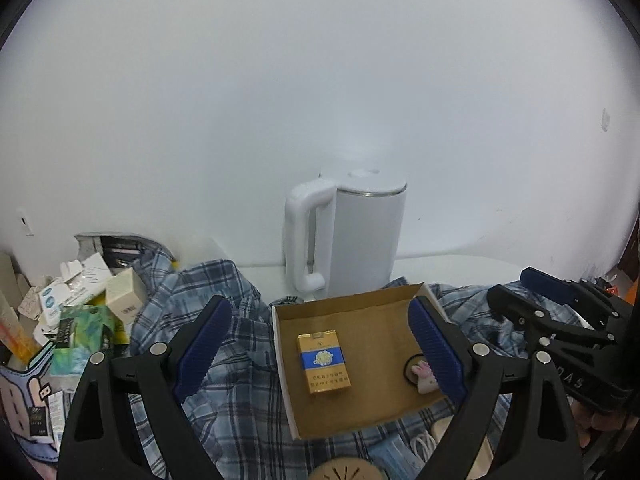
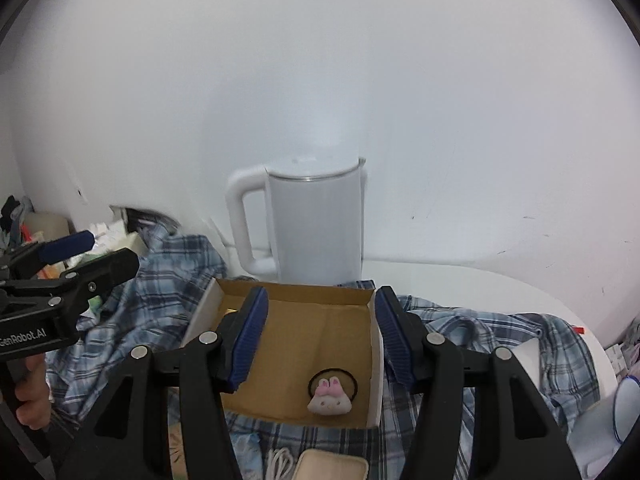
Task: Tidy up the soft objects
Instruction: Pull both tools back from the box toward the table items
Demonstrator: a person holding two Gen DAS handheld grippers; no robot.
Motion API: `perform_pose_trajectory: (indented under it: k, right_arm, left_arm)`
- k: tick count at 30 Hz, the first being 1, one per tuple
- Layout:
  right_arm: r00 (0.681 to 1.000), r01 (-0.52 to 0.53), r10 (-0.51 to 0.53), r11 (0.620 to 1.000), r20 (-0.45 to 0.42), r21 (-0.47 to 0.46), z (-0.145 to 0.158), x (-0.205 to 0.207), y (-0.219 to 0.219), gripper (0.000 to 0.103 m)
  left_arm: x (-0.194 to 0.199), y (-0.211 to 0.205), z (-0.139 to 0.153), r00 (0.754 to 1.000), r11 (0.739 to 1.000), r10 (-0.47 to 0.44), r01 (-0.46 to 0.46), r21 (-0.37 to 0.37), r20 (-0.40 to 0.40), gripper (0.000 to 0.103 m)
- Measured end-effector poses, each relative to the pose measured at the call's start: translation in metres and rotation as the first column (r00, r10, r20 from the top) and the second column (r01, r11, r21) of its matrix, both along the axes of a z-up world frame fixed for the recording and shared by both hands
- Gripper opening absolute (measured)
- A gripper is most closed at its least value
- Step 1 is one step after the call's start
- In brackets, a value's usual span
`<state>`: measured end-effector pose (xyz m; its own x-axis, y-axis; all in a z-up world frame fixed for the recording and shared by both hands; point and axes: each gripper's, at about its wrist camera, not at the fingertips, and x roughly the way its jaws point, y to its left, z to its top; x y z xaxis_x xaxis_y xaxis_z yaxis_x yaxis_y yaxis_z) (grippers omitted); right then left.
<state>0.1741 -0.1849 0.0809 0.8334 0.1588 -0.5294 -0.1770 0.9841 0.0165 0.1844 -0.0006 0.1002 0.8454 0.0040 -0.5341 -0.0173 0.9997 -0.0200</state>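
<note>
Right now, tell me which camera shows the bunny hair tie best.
Right wrist view: the bunny hair tie lies in full view on the cardboard box floor. In the left wrist view, a blue finger pad covers much of it.

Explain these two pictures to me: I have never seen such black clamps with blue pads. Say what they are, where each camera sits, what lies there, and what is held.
These are two hand-held grippers, each with a camera looking along its fingers. One picture is from the left gripper, the other from the right gripper; each also shows the other at its edge.

A plaid shirt covers the white table. On it stands an open cardboard box holding a yellow-and-blue pack and a bunny hair tie. A white kettle stands behind.

Both grippers are open and hold nothing.
</note>
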Motion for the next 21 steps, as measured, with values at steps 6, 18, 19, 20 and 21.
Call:
perform_pose_trajectory:
  k: [6, 18, 19, 20, 21]
  right_arm:
    - [0.999, 0.012, -0.013, 1.0, 0.042, 0.024, 0.01, -0.046, -0.006, 0.055]
    - [0.997, 0.069, -0.071, 0.996, 0.03, 0.049, -0.027, -0.105, -0.013, 0.094]
    - [0.997, 0.08, -0.081, 0.995, 0.017, 0.058, -0.033, -0.109, -0.015, 0.094]
    - [0.996, 0.09, -0.09, 0.994, 0.004, 0.064, -0.039, -0.112, -0.017, 0.094]
    - [0.995, 0.097, -0.097, 0.993, -0.006, 0.066, -0.044, -0.115, -0.018, 0.094]
  left_arm:
    - [-0.048, -0.002, 0.01, 0.998, 0.999, -0.02, 0.023, -0.049, 0.062, 0.098]
    - [-0.096, -0.013, -0.012, 0.993, 0.997, -0.081, 0.082, -0.011, 0.087, 0.103]
    - [-0.097, -0.014, -0.017, 0.993, 0.996, -0.085, 0.085, 0.001, 0.077, 0.103]
    - [-0.099, -0.016, -0.023, 0.994, 0.996, -0.084, 0.083, 0.016, 0.071, 0.103]
    - [-0.101, -0.017, -0.029, 0.995, 0.996, -0.081, 0.079, 0.032, 0.062, 0.103]
